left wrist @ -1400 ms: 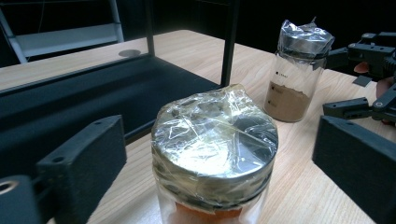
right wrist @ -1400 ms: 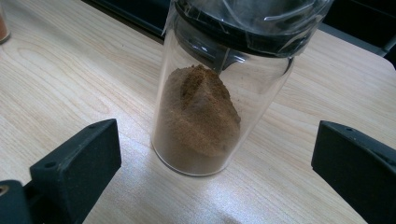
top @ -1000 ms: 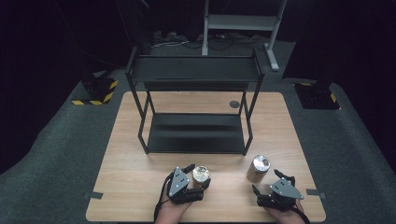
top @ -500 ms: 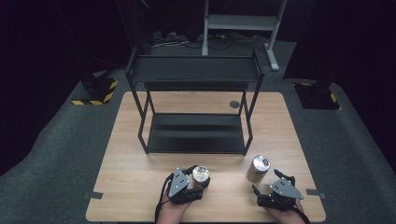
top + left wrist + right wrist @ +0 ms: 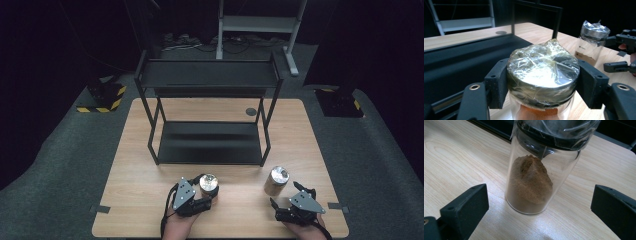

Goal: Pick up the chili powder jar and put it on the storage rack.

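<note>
Two glass jars of brown powder stand near the table's front edge, each with a metal lid under plastic film. My left gripper (image 5: 209, 190) (image 5: 542, 83) is shut on the left jar (image 5: 208, 182) (image 5: 542, 67). Its jaws have just been closing, and the pads press the lid from both sides. The right jar (image 5: 277, 180) (image 5: 531, 182) (image 5: 592, 42) stands upright just ahead of my right gripper (image 5: 283, 195) (image 5: 540, 201). That gripper is open, with its jaws wide on either side and clear of the glass.
A black two-tier metal rack (image 5: 210, 145) stands mid-table behind the jars, its lower shelf close to the left jar. The wooden table (image 5: 305, 135) has a round cable hole (image 5: 251, 111) at the back. A yellow-and-black base (image 5: 102, 97) sits on the floor at left.
The left gripper's jaws have drawn in onto the left jar's lid. The right gripper and the right jar have not moved.
</note>
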A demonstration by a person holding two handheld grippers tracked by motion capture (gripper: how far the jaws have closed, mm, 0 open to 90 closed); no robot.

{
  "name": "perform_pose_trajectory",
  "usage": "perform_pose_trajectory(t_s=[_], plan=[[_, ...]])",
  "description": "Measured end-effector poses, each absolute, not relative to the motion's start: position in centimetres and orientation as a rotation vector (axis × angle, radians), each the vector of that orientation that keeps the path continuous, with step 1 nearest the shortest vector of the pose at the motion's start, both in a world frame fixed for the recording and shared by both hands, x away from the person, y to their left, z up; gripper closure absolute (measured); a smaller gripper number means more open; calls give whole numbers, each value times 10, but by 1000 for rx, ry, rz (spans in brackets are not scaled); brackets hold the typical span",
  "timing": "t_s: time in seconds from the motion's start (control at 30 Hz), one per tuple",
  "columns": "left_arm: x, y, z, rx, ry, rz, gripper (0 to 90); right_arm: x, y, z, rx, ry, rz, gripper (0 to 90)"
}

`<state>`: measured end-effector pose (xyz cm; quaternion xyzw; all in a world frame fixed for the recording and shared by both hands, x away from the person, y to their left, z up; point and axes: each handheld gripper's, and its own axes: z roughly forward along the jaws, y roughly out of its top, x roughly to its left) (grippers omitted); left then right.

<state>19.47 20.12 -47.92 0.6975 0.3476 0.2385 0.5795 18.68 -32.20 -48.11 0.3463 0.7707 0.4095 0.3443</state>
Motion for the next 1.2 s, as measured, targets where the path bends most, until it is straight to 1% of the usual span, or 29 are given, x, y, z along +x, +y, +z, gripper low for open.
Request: perform_pose_trajectory(t_s=[0.73,1.2], plan=[[173,251,-476,1554,947,671,343,187,-322,-481,898,2004,1060,4],[163,270,-470,1527,992,739,343,187,-322,-481,906,2002,1063,4]])
